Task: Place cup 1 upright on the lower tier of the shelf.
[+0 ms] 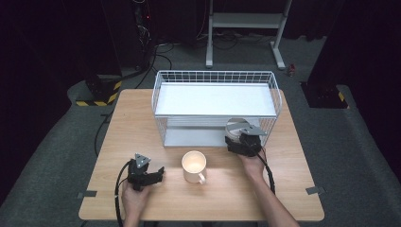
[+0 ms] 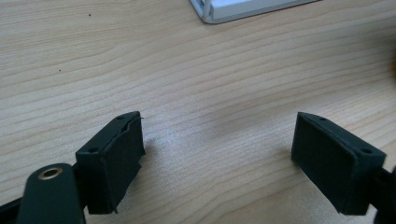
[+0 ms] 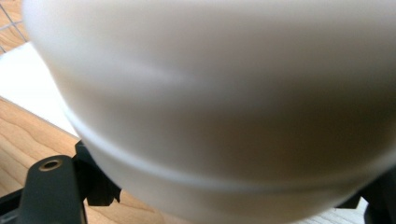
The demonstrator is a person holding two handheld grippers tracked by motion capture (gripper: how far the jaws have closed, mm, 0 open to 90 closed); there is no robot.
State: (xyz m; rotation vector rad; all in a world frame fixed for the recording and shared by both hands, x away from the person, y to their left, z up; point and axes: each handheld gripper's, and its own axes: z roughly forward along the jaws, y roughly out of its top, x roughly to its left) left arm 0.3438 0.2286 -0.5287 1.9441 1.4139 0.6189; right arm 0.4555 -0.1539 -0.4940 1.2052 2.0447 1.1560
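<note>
A pale, round bowl (image 1: 238, 126) sits at the right end of the lower level of a white wire rack (image 1: 158, 101). My right gripper (image 1: 238, 138) is right behind it, pointing into the rack. In the right gripper view the bowl (image 3: 224, 93) is very close and blurred and covers both pads; the jaws of the right gripper (image 3: 231, 198) stand wide apart at its lower edge. Whether they touch it I cannot tell. A cream mug (image 1: 194, 165) stands upright mid-table, handle toward the person. My left gripper (image 1: 161, 173) rests left of the mug, and in its own view the left gripper (image 2: 219, 154) is open and holds nothing.
The wooden table (image 1: 137, 123) bears the rack at its far middle. The rack has a white upper shelf (image 1: 215, 98) and a white base whose corner (image 2: 224, 11) lies ahead of the left jaws. Cables trail from both grippers toward the near edge.
</note>
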